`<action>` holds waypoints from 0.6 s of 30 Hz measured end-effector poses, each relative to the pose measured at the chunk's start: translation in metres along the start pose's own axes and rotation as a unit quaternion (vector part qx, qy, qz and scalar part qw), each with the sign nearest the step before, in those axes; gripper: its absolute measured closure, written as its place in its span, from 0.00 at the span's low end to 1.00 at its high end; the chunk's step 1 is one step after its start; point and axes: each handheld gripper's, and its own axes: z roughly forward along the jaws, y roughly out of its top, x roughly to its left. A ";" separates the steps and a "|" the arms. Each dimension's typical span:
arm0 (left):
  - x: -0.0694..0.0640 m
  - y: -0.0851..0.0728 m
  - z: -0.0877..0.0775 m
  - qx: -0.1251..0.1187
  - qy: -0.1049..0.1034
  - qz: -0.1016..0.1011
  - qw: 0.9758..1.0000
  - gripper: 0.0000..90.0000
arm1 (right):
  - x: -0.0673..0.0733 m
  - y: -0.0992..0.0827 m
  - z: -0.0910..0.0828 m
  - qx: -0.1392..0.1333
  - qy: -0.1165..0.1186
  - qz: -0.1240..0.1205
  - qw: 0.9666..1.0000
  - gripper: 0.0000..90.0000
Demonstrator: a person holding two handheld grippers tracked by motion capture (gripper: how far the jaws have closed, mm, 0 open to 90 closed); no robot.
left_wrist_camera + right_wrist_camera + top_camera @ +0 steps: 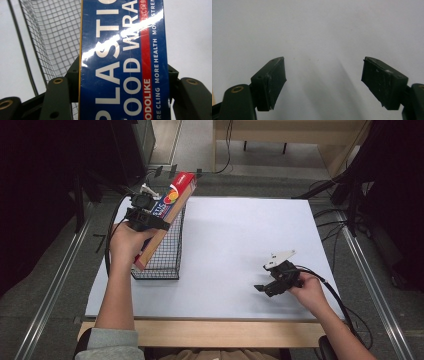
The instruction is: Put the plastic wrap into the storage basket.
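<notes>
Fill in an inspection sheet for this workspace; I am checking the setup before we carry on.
Surface: white table top, bare in the middle.
Job's things: blue plastic wrap box, tilted, lower end in the black wire basket at the table's left.
Clutter: nothing seen.
Grippers: left gripper shut on the box, fingers at its sides; right gripper open over bare table, holding nothing.
Cables: black cable trails from the right gripper; another from the left.
Surroundings: grey floor, metal rails, wooden furniture behind.

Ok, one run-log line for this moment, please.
left gripper: shut on plastic wrap box, tilted over wire basket | right gripper: open, nothing between jaws, low over table
</notes>
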 end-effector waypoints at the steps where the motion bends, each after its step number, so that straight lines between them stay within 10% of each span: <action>1: 0.002 0.001 0.002 0.002 0.005 -0.005 1.000 0.45 | 0.000 0.000 0.000 -0.002 0.001 0.002 1.000 0.23; 18: 0.020 0.010 0.027 0.015 0.049 -0.074 0.996 0.45 | 0.002 0.000 -0.001 -0.001 0.001 -0.001 1.000 0.23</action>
